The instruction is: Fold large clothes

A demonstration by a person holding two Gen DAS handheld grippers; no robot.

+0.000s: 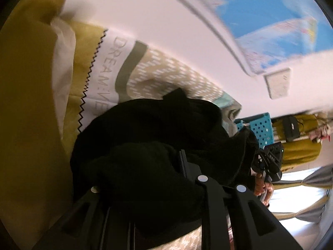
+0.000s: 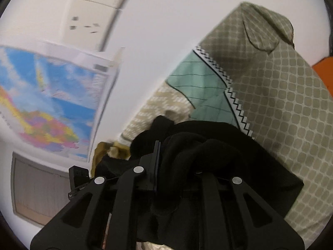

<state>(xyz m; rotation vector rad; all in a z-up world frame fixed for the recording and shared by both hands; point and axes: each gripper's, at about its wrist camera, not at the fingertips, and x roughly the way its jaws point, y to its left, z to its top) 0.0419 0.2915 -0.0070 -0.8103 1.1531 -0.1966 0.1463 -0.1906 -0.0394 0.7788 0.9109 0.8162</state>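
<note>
Black cloth (image 1: 145,145) bunched in both my jaws.
I should pull its edges apart evenly over the bed (image 2: 281,108).

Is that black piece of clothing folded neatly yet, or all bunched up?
Bunched up: the black garment lies in rumpled rolls between both grippers, no flat fold showing.

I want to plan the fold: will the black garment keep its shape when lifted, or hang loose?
The black garment will probably hang loose: it already bunches in soft folds around both grippers. Its fleecy-looking surface suggests it should not slip easily.
</note>
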